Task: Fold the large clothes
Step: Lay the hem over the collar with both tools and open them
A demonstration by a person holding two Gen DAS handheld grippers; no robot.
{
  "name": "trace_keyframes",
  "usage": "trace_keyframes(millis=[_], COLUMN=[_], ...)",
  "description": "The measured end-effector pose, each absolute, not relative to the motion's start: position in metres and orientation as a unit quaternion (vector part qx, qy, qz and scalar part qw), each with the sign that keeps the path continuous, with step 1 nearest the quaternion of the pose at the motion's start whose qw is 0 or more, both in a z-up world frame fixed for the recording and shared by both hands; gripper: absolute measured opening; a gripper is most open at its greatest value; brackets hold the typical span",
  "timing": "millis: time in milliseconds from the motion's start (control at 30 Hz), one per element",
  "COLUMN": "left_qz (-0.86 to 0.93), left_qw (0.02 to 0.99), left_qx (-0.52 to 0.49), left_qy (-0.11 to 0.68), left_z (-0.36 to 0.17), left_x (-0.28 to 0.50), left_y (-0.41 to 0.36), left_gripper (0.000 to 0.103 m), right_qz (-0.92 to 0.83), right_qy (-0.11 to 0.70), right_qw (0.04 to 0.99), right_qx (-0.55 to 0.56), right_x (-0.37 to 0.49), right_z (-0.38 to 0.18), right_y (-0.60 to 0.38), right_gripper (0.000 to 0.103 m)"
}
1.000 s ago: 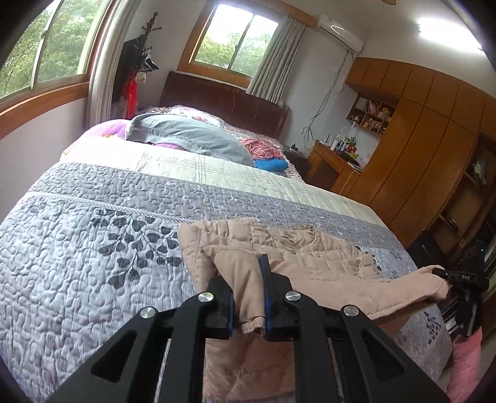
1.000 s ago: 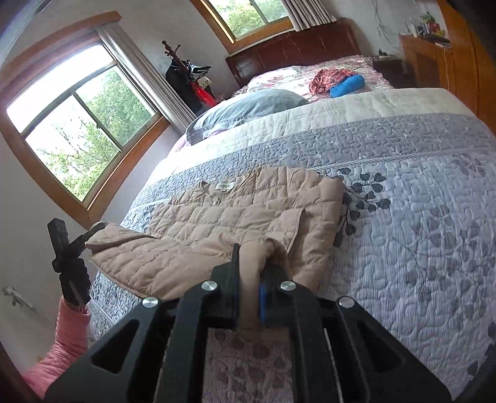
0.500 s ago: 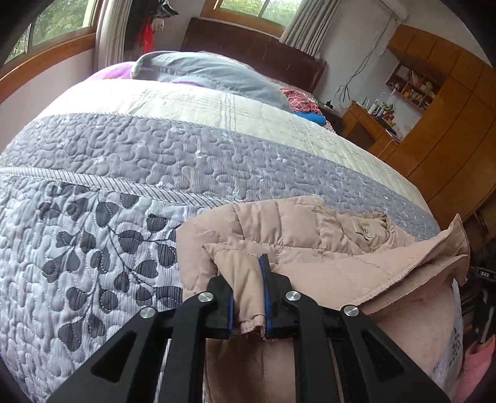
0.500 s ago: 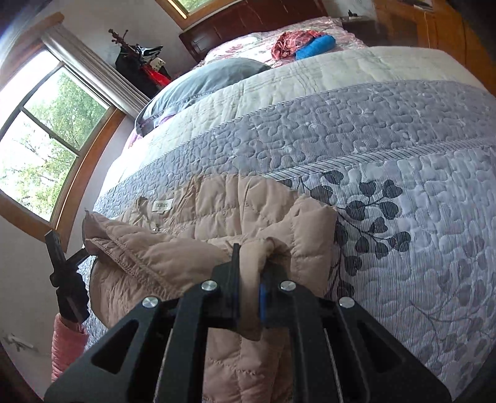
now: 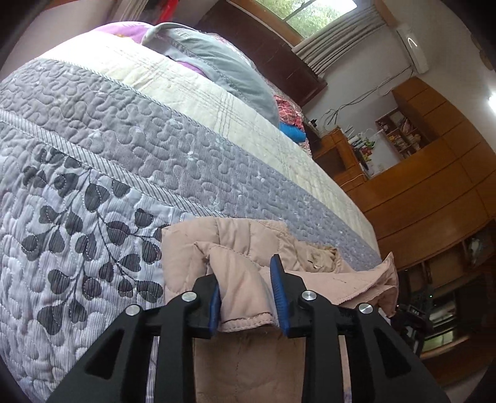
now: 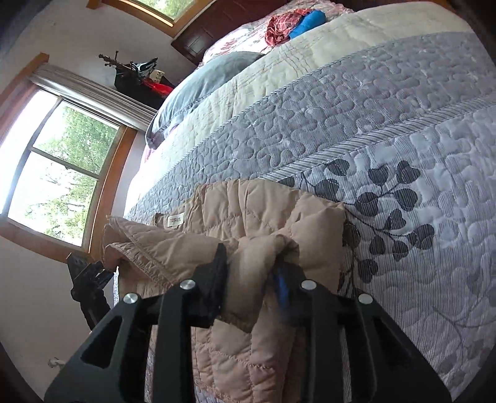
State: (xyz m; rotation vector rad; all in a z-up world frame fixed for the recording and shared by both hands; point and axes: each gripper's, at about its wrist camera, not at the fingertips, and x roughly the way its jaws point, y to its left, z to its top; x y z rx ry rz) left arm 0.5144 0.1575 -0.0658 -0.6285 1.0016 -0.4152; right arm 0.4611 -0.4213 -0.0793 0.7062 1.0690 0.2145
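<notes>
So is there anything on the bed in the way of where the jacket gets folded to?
Nothing visible is. The quilt ahead of the tan jacket is bare, and the grey pillow and the red and blue clothes lie far off by the headboard.

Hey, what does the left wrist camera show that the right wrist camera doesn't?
Only the left wrist view shows the wooden wardrobe and the air conditioner. Only the right wrist view shows the jacket's neck label and the big side window. Both share the beige quilted jacket on the grey bedspread, with fabric between the open fingers of each hand-held gripper, left and right.
</notes>
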Motion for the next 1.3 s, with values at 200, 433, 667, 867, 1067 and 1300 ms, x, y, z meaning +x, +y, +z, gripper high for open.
trace_keyframes(millis=[200,433,667,867,1067,1300], left_qz=[-0.201,-0.176,-0.168,-0.134,-0.126,-0.128], left_qw=[0.773,0.819,0.83,0.863,0.869,0.853], left_qx=[-0.391,-0.319,-0.182,-0.095,-0.079,-0.057], left_qy=[0.458,0.443,0.5,0.478,0.471,0.502], left_z=[-0.059,-0.038,-0.081,-0.071,-0.065,-0.112], left_x=[0.509,0.492,0.448,0.439,0.445,0.458], left_y=[0.184,0.188,0.139,0.106,0.102,0.097], left_gripper=[0.03,0.03,0.034,0.007,0.006,0.006], right_qz=[0.075,0.1,0.102,0.104,0.086,0.058], right_qy=[0.484,0.509,0.541,0.511,0.51,0.544], right_qw=[0.817,0.815,0.806,0.828,0.826,0.805], right_qx=[0.303,0.259,0.217,0.206,0.225,0.229], right_x=[0.434,0.414,0.419,0.416,0.406,0.404], right_z=[-0.065,-0.076,-0.103,-0.086,-0.084,-0.13], right_y=[-0.431,-0.404,-0.372,-0.364,-0.376,-0.371], right_gripper=[0.055,0.055,0.036,0.008,0.008,0.01])
